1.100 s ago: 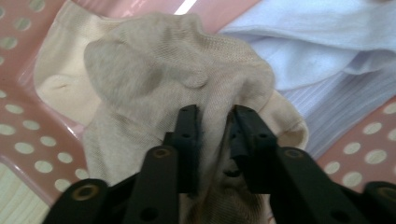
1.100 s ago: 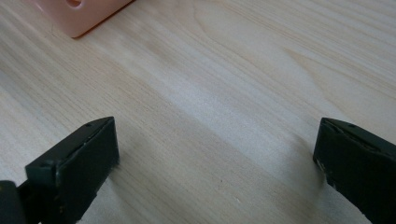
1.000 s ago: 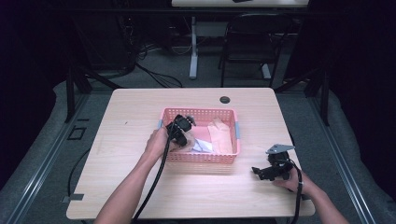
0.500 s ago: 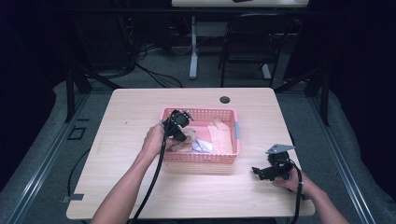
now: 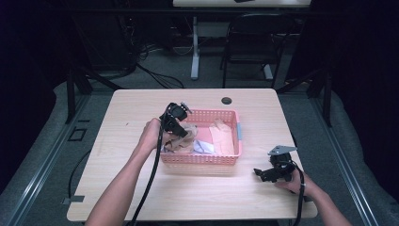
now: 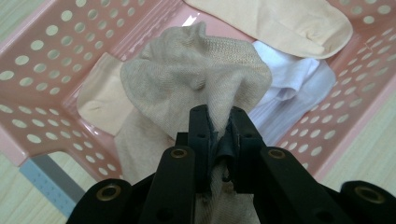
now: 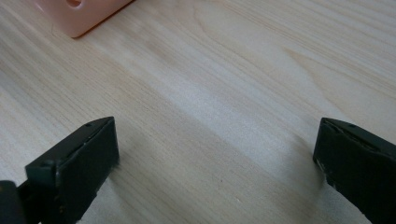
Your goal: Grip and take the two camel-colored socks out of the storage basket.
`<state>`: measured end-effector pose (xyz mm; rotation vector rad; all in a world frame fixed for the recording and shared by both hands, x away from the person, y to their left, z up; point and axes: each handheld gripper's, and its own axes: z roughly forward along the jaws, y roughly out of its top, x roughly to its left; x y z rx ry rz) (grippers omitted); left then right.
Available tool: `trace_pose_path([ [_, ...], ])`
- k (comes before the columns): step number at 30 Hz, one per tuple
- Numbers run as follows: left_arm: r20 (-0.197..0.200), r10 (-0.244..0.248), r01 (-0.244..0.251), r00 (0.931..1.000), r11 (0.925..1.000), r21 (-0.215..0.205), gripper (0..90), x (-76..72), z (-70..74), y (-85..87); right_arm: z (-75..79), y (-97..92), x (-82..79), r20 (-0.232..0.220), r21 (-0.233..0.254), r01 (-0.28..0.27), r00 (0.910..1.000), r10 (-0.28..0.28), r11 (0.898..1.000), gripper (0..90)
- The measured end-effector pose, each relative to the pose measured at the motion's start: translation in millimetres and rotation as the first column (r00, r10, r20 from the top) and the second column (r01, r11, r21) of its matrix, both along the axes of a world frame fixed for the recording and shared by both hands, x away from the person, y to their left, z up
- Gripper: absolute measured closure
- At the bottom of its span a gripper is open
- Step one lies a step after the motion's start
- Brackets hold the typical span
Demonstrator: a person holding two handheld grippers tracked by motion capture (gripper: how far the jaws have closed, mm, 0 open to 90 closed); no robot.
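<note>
Two grippers are at work, though one alone carries the job: the left gripper (image 5: 180, 126) has its jaws clamped on a fold of a beige sock (image 6: 196, 79), which hangs bunched over the left end of the pink basket (image 5: 234, 126), clear of the floor of it as far as the left gripper view tells. Beneath and beside the sock lie a white cloth (image 6: 294, 88) and paler peach socks (image 6: 280, 21) on the basket bottom. The right gripper (image 5: 269, 173) rests on the table (image 5: 122, 113) near the right front, well apart from the basket, its jaws spread wide with bare wood between them. By my reading, the step in hand is lifting one sock out of the basket. The next move calls for raising it high enough that its trailing end clears the rim, then carrying it to open tabletop without dragging the other pieces along.
</note>
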<state>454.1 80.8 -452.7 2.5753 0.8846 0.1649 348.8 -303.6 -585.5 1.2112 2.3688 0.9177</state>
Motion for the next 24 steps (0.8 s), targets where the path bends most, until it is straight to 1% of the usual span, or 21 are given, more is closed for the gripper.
trace_pose_path([
  [7, -0.001, 0.011, -0.011, 0.9999, 0.9998, -0.017, 80.9, -0.1, 11.9, 10.4, 0.0, 0.0, 0.0, 0.000, 0.000, 0.000, 1.0000, 0.000, 1.000, 0.0],
  [8, 0.007, 0.015, -0.015, 0.9999, 0.9997, -0.022, 80.9, -0.4, 14.0, 12.2, 0.1, -0.1, 0.0, -0.001, -0.001, -0.001, 1.0000, 0.001, 1.000, 0.0],
  [9, 0.009, 0.016, -0.016, 0.9998, 0.9996, -0.022, 80.9, -0.6, 16.8, 14.4, 0.0, 0.0, 0.0, 0.000, 0.000, 0.000, 1.0000, 0.000, 1.000, 0.0],
  [12, 0.013, 0.026, -0.026, 0.9996, 0.9989, -0.039, 80.9, -1.5, 24.1, 21.8, 0.0, 0.0, 0.0, 0.000, 0.000, 0.001, 1.0000, -0.001, 1.000, 0.0],
  [18, 0.028, 0.038, -0.037, 0.9989, 0.9983, -0.045, 80.9, -3.2, 37.5, 34.9, 0.0, 0.0, 0.0, 0.000, 0.000, 0.000, 1.0000, 0.000, 1.000, 0.0],
  [19, 0.033, 0.046, -0.045, 0.9984, 0.9978, -0.048, 80.9, -3.9, 39.0, 36.5, 0.0, 0.0, 0.0, 0.000, 0.000, 0.000, 1.0000, 0.000, 1.000, 0.0],
  [23, 0.037, 0.050, -0.048, 0.9981, 0.9978, -0.045, 80.8, -5.8, 45.8, 45.2, 0.0, 0.0, 0.0, 0.000, 0.000, 0.000, 1.0000, 0.000, 1.000, 0.0],
  [24, 0.040, 0.052, -0.050, 0.9978, 0.9975, -0.050, 80.8, -6.6, 47.6, 47.5, 0.0, -0.1, 0.0, -0.001, -0.001, -0.001, 1.0000, 0.001, 1.000, 0.0],
])
